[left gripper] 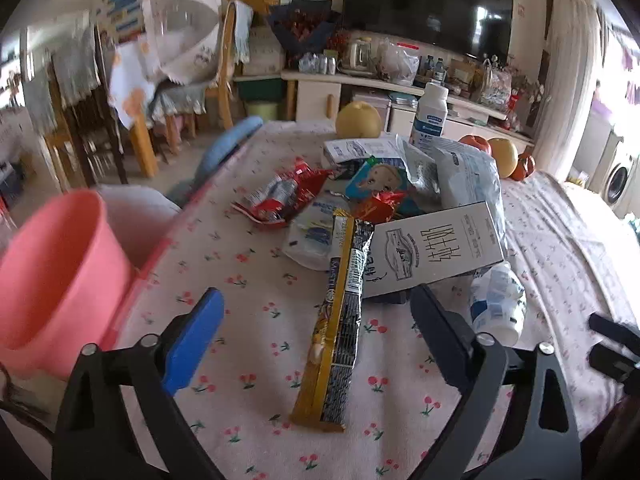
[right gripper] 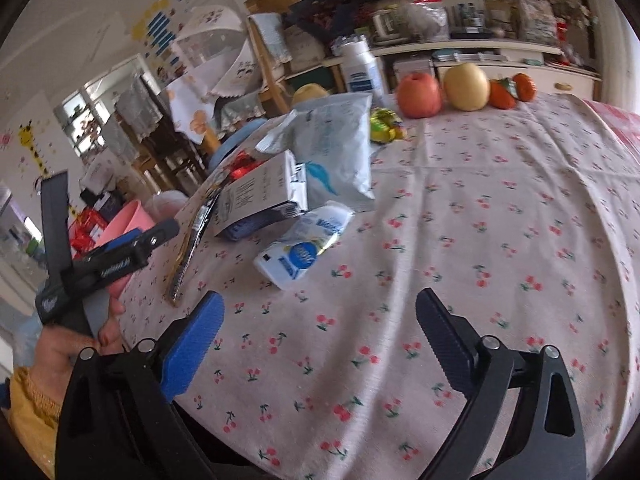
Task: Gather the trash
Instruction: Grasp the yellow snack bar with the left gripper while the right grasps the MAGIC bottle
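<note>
Both your grippers spread wide, holding nothing.
Your left gripper (left gripper: 312, 312) straddles the yellow-black snack wrapper (left gripper: 336, 320) on the tablecloth (left gripper: 248, 280); your right gripper (right gripper: 320, 316) hovers just short of the crumpled white pouch (right gripper: 304, 244).

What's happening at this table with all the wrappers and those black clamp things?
A person is clearing trash off a table covered in a cherry-print cloth, holding a two-fingered tool in each hand. Both tools are open and hold nothing. The left tool straddles a long yellow and black wrapper, with a pink bin at the table's left edge. The right tool points toward a crumpled white and blue packet. A pile of cartons and wrappers is still uncollected; fruit sits behind.
</note>
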